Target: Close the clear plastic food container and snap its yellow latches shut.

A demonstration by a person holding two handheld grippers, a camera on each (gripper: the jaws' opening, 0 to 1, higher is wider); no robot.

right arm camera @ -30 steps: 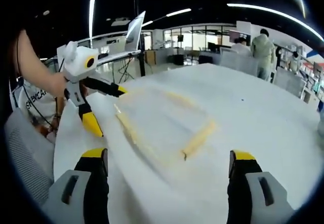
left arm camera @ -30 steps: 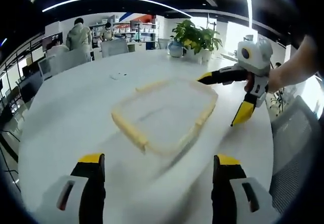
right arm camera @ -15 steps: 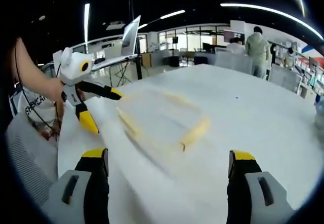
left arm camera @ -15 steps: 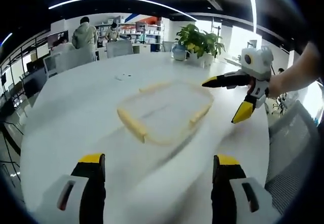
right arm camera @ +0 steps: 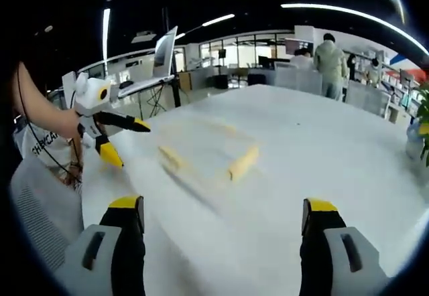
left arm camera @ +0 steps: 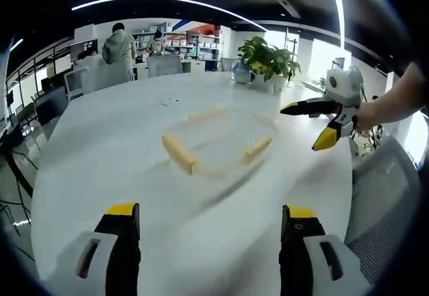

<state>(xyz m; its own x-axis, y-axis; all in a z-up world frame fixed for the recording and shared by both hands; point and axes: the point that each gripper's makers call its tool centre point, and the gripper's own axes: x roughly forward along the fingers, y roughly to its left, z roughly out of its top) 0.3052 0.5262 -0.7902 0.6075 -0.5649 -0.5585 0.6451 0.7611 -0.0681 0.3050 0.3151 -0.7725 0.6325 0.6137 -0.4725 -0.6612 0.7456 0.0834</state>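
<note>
Both grippers hang apart from the clear container (left arm camera: 218, 142), jaws wide and holding nothing, which reads as clear of it between steps; the container lies flat toward the middle of the white table (left arm camera: 100, 155), its yellow latches (left arm camera: 179, 155) along its sides. From the left gripper (left arm camera: 208, 232) view the right gripper (left arm camera: 325, 122) floats off the table's far right edge near a potted plant (left arm camera: 265, 55). From the right gripper (right arm camera: 221, 232) view the left gripper (right arm camera: 117, 138) hovers at the table's left edge.

Only legible text: partial dark letters, approx. "SHPCA", on person's white shirt (right arm camera: 41, 143), just below the left gripper's yellow-tipped fingers (right arm camera: 107, 154) in right gripper view. Rest unreadable.
</note>
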